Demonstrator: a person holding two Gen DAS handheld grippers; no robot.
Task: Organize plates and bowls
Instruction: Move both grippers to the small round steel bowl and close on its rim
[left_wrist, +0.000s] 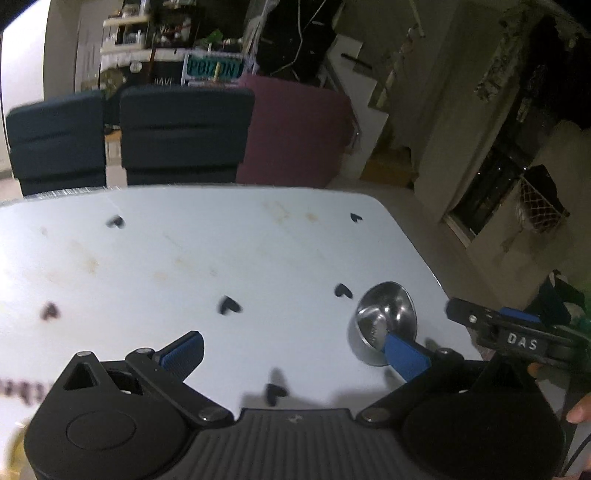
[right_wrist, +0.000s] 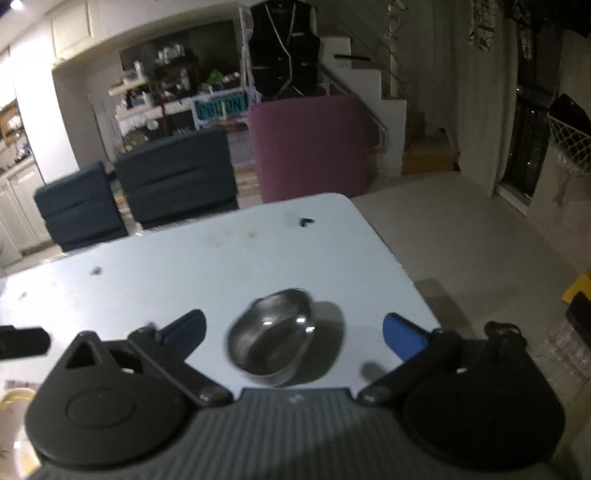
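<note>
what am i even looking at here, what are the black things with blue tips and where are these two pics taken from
No robot: a person holds a pair of hand-held tongs in each hand, each with a camera looking along its blue-tipped fingers. One picture comes from the left tongs, the other from the right tongs. Both are open and hold nothing. On the pale table, which has small dark heart marks, sits one steel bowl near the right edge. It lies between the right tongs' fingers, seemingly untouched. The left view shows it beside its right finger.
</note>
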